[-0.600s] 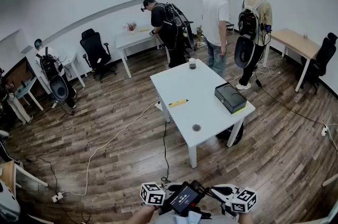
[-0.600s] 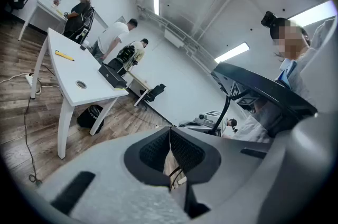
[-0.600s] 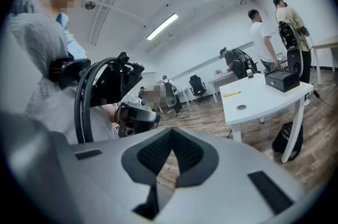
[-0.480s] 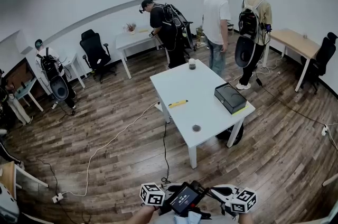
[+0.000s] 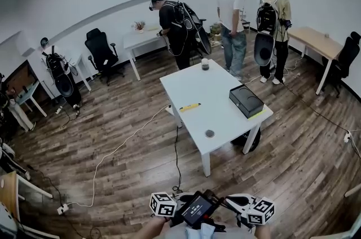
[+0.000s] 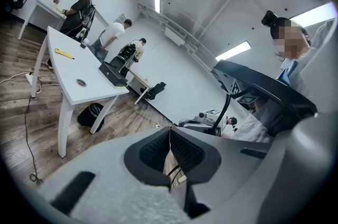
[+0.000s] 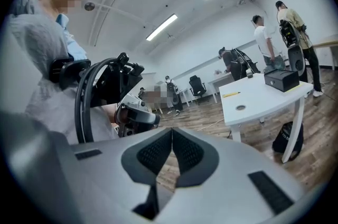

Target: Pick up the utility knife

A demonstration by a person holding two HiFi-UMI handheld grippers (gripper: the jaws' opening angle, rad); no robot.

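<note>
Both grippers were held low and close to the person's body, at the bottom edge of the head view and well apart from the white rectangular table (image 5: 225, 122). I judged this a carrying posture, with the reach not yet begun. On the left gripper (image 6: 170, 138) the jaws were pressed together with nothing between them. On the right gripper (image 7: 172, 136) they were likewise together and empty. Each gripper view took in the person's torso as well as the table, so the jaws were angled across the body rather than aimed at the work. The slim yellow utility knife (image 5: 190, 107) lay flat on the table near its left long edge, alone on bare surface. It was well apart from the black rectangular box (image 5: 246, 102) at the right edge and the small round dark disc (image 5: 210, 135) toward the near corner. I judged the open left side the easier approach. Its long axis ran roughly across the table's width, rising slightly from left to right in the head view. Which end carried the blade was too small to tell.
</note>
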